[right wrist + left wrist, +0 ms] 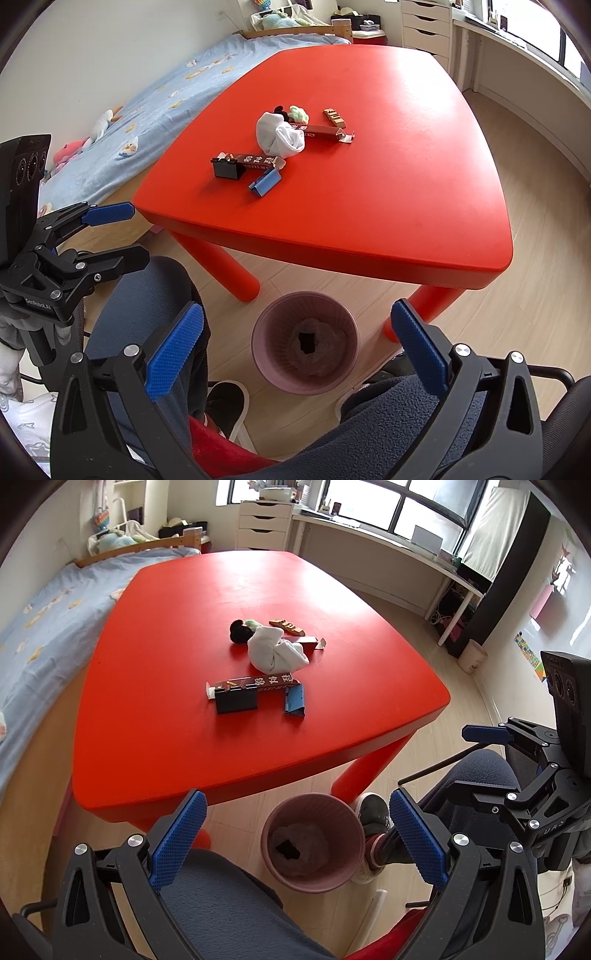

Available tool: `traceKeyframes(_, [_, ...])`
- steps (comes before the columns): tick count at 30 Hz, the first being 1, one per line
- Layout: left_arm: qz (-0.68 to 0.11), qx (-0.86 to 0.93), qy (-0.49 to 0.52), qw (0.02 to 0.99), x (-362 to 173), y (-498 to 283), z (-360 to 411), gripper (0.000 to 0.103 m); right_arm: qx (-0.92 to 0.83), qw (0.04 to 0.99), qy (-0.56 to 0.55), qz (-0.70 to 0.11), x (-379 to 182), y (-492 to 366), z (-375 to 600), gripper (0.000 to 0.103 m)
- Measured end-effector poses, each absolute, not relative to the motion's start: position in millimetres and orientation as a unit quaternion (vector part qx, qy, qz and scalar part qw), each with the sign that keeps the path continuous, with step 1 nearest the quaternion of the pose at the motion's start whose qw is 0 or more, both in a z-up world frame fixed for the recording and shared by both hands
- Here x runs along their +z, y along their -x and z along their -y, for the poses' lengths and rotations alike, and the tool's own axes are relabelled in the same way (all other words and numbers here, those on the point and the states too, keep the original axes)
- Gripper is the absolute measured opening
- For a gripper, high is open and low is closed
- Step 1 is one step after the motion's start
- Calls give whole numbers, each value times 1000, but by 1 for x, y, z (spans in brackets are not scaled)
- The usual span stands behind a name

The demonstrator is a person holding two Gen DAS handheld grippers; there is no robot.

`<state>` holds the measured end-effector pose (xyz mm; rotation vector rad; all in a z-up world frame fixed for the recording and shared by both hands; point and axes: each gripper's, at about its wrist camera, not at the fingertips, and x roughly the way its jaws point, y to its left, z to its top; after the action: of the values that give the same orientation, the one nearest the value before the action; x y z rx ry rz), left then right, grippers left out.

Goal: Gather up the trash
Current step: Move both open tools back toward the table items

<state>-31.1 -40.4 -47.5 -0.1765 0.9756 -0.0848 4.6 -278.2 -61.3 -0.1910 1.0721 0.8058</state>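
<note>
On the red table [166, 635] [406, 177] lies a small pile: a balled white sock [275, 651] [277, 136], a brown wrapper [255, 682] [255, 160], a black binder clip [236, 699] [226, 169], a blue wrapper [294, 699] [265, 183], another brown wrapper [306, 642] [321, 131], a small wooden block [286, 626] [334, 116] and a black and green toy [240, 629] [295, 112]. A pink bin [310, 842] [306, 341] stands on the floor under the near table edge. My left gripper [297, 834] [118, 229] and right gripper [295, 347] [484, 733] are open, empty, above my knees.
A bed [33, 627] [147, 110] with a blue cover runs along the table's far left side. A white drawer unit [263, 524] and a desk [388, 550] stand under the window. My legs and shoe [371, 812] are beside the bin.
</note>
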Motion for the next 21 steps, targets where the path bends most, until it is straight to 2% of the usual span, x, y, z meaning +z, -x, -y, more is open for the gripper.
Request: traceKeyframes(21, [-443, -32, 74, 893, -16, -31, 10, 95, 391, 789, 129, -455, -27, -73, 247, 100])
